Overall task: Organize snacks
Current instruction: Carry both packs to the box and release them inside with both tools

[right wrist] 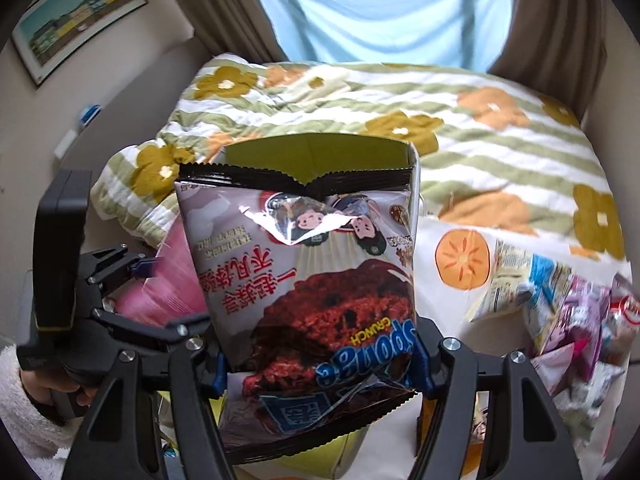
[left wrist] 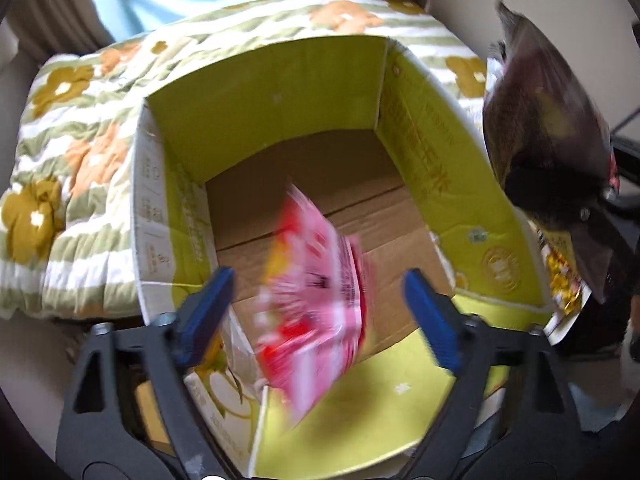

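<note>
An open cardboard box [left wrist: 280,92] with yellow-green inner walls and a brown floor stands on the bed. My left gripper [left wrist: 320,316] is open above it, its blue pads [left wrist: 208,312] wide apart. A pink and red snack bag [left wrist: 316,292], blurred, is between the jaws over the box floor and touches neither pad. My right gripper [right wrist: 320,368] is shut on a dark "Sponge Crunch" bag [right wrist: 312,280], held upright just in front of the box [right wrist: 312,152]. That bag [left wrist: 548,128] also shows at the box's right side. The pink bag [right wrist: 168,292] and the left gripper [right wrist: 132,264] appear at left.
A flowered, green-striped quilt [right wrist: 480,128] covers the bed around the box. Several more snack bags [right wrist: 560,300] lie heaped at the right on a persimmon-print cloth [right wrist: 460,256]. A fluffy white sleeve [right wrist: 24,400] is at the lower left. Curtains and a window stand behind.
</note>
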A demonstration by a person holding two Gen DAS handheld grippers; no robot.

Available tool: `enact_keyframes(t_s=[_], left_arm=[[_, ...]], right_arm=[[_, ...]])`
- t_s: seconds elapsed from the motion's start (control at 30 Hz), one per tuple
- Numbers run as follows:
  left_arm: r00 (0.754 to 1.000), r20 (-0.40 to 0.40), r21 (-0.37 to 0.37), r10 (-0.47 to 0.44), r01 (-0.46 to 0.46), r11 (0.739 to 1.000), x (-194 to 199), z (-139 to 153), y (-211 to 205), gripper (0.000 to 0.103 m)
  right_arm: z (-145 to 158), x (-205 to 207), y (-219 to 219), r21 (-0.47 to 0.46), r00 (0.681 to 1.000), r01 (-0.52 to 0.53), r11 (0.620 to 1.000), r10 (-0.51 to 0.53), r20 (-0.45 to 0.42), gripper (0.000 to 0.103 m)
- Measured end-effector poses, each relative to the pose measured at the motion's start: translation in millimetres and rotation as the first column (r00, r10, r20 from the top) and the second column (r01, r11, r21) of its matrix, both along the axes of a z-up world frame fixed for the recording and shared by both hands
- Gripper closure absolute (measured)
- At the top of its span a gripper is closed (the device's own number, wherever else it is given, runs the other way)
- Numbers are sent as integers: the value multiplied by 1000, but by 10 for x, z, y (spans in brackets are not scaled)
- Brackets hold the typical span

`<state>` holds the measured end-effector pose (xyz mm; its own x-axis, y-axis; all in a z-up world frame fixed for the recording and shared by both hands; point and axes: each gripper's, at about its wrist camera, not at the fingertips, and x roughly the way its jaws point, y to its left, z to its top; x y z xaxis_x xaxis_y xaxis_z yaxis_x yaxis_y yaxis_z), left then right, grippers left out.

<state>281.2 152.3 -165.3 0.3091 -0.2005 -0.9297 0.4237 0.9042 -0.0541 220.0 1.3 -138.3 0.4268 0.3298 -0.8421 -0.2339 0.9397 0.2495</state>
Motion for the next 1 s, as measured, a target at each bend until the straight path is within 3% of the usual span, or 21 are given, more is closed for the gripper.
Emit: enact_keyframes(t_s=[0.13, 0.27, 0.47, 0.87, 0.93, 1.0], left_arm=[[1000, 18, 18, 0, -1, 1000, -58, -18, 46, 3], [995, 41, 15, 94, -94, 995, -163, 58, 213, 3], [973, 39, -11, 228, -228, 974, -331, 131, 432, 3], [943, 93, -22, 319, -318, 948, -497, 322, 692, 3], [938, 97, -14, 333, -333, 943, -519, 321, 735, 3], [935, 87, -20, 345, -344, 939, -547, 306, 783, 3]], right_arm=[[-55, 40, 35, -29, 1000, 16, 999, -16, -25, 40], [-53, 34, 101, -49, 1000, 0, 999, -1, -17, 40], [-10, 8, 272, 13, 997, -73, 997, 74, -21, 40], [-353, 58, 532, 40, 982, -167, 985, 170, -80, 39], [-397, 47, 551, 44, 982, -165, 985, 169, -83, 32], [-451, 36, 545, 50, 983, -155, 987, 160, -93, 6]])
